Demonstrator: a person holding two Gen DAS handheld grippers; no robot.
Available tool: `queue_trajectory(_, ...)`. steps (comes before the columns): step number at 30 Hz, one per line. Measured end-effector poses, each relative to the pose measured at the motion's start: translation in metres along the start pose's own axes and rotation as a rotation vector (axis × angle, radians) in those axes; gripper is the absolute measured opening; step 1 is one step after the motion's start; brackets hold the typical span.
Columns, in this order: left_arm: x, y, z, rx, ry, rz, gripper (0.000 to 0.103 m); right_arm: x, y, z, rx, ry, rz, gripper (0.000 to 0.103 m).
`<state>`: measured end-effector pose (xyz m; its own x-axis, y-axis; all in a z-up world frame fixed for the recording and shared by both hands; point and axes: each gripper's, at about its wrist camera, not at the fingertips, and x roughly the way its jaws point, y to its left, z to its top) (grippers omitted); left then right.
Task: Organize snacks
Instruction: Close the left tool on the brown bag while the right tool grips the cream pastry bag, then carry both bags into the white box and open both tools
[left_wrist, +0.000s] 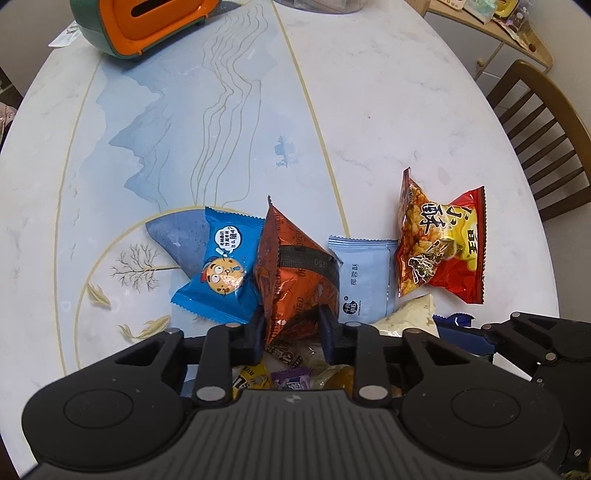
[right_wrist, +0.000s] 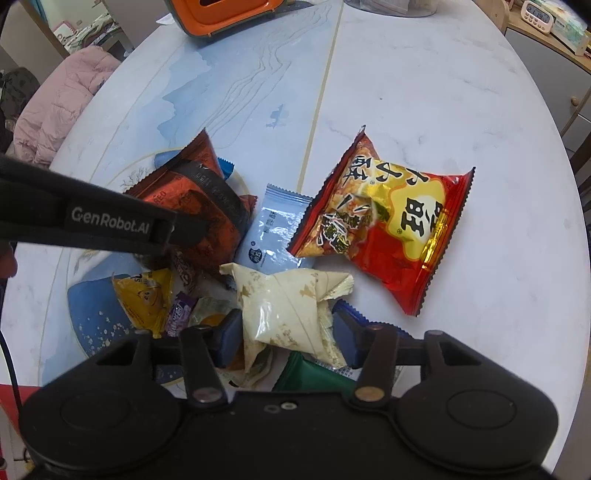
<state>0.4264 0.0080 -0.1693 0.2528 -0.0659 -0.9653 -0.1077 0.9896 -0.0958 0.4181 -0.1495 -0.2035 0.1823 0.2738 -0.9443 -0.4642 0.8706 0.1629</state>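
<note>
1. Surface: a round white marble-look table (left_wrist: 388, 92) bears a printed blue mountain scene, thin gold lines, a bare tree and gold fish.
2. Far edge of the table: an orange and green box (left_wrist: 147, 22) with a slot in its top stands on the tabletop.
3. Room, left wrist view: a wooden slat-back chair (left_wrist: 546, 125) stands at the table's right side; beyond it a shelf (left_wrist: 498, 18) holds small items too blurred to identify.
4. Room, right wrist view: a pink padded jacket (right_wrist: 55, 107) lies beside the table at left; a small clock (right_wrist: 537, 16) sits on a counter at upper right.
5. Snacks: all lie in 1 loose cluster on the near part of the table.
6. The left gripper (left_wrist: 291, 325) points steeply down and is clamped on the lower end of the orange Oreo packet (left_wrist: 295, 266), which stands tilted upward between its blue pads.
7. A blue cookie packet (left_wrist: 221, 266) touches the Oreo packet on its left; a pale blue packet (left_wrist: 364, 273) lies just to its right.
8. A red and yellow cracker bag (right_wrist: 388, 229) lies at the cluster's right edge, apart from both grippers.
9. The right gripper (right_wrist: 288, 341) straddles the cream packet (right_wrist: 288, 306); the pads sit against its sides, pinching it.
10. A yellow candy pack (right_wrist: 147, 299), a purple sweet (right_wrist: 179, 310) and a green packet (right_wrist: 314, 376) lie beneath, near the grippers.
</note>
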Motion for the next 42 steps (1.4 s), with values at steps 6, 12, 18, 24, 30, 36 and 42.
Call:
queue_trajectory(6, -0.011, 0.002, -0.004, -0.01, -0.022, 0.003, 0.019, -0.011, 0.002, -0.001, 0.01, -0.026, 0.007, 0.045)
queue_trajectory(12, -0.033, 0.004, -0.009, -0.007, -0.053, -0.004, 0.017, -0.032, 0.005, -0.005, 0.014, -0.06, 0.017, 0.045)
queue_trajectory(18, -0.059, 0.006, -0.019, -0.017, -0.083, -0.014, 0.016, -0.062, 0.011, -0.013, 0.01, -0.102, 0.023, 0.045)
queue_trajectory(24, -0.102, 0.003, -0.036, -0.004, -0.12, -0.03, 0.016, -0.099, 0.024, -0.029, -0.011, -0.141, 0.039, 0.045)
queue_trajectory(30, -0.15, -0.002, -0.064, 0.035, -0.163, -0.029, 0.016, -0.137, 0.04, -0.047, -0.029, -0.186, 0.05, 0.045)
queue_trajectory(36, -0.204, -0.005, -0.098, 0.064, -0.23, -0.048, 0.016, -0.18, 0.062, -0.071, -0.039, -0.244, 0.078, 0.045)
queue_trajectory(42, -0.252, -0.008, -0.141, 0.093, -0.271, -0.06, 0.016, -0.217, 0.086, -0.101, -0.063, -0.288, 0.107, 0.045)
